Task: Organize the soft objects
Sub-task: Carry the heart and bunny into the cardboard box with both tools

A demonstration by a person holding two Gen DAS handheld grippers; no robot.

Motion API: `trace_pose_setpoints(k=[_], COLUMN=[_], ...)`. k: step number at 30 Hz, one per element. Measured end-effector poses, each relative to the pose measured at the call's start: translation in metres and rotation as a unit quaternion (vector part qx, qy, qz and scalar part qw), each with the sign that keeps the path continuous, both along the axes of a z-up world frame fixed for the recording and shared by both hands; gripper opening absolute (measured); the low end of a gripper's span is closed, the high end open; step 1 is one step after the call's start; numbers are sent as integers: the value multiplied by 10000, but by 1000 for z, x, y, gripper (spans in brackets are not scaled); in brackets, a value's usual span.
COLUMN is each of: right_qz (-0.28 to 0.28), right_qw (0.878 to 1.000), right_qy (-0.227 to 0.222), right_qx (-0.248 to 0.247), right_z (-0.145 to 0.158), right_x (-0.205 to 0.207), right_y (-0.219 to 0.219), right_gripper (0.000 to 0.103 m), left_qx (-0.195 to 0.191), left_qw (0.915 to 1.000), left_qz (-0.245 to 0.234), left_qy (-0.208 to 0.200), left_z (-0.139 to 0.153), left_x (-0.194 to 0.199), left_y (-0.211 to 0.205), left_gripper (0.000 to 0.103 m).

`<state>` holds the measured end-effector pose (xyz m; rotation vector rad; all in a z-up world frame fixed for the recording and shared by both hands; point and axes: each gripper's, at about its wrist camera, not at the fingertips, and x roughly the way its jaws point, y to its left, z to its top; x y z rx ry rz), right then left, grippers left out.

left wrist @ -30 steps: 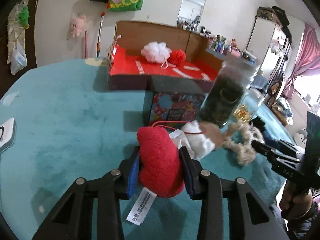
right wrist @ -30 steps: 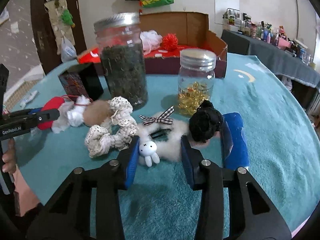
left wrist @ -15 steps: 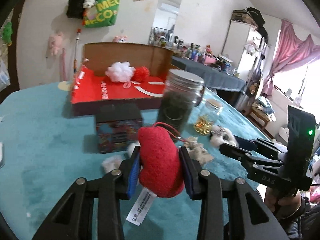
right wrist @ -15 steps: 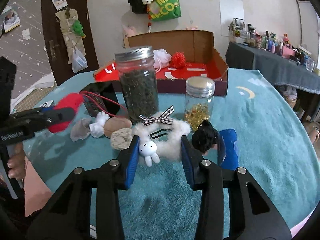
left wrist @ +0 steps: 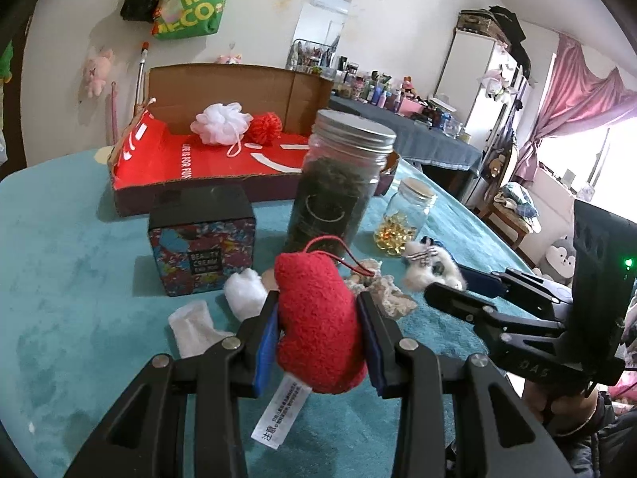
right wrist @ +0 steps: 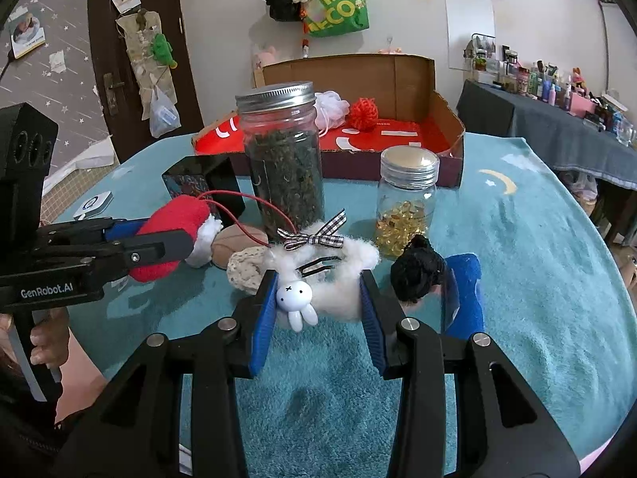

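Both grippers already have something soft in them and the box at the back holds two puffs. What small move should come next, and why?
Probably carry the left gripper forward over the jars toward the cardboard box. Its fingers are clamped on the red plush, which is off the table, and the box already holds the white puff and red pompom. The right gripper, shut on the fluffy white hair tie, could follow.

Two jars point(right wrist: 284, 159) point(right wrist: 406, 199), one cardboard box point(right wrist: 398, 79), two pompoms point(left wrist: 221, 123) point(left wrist: 264, 127).

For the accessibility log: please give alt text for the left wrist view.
The left gripper clamps a red plush heart above a teal tablecloth. Beyond stand a tall jar of dark leaves, a patterned black box and an open cardboard box; the right gripper enters from the right.
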<state>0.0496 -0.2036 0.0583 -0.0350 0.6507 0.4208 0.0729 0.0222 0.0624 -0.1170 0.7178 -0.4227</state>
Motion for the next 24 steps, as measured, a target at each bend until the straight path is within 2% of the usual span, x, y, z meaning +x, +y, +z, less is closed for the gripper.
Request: trace_pose_setpoints(k=[11, 18, 24], right_qz=[-167, -410, -547], right_qw=[9998, 9990, 9979], right_qy=[-86, 44, 294], right_qx=[-67, -144, -183], right_z=[19, 24, 23], right_x=[1, 18, 38], right_y=[-24, -47, -67], right_gripper=[38, 38, 38], left_qx=[-420, -346, 18], left_qw=[9976, 9953, 9943], left_qz=[324, 653, 717], left_qy=[454, 620, 793], left_z=[6, 9, 2], left_x=[7, 14, 31], left_y=[61, 95, 116], left_gripper=[40, 40, 39])
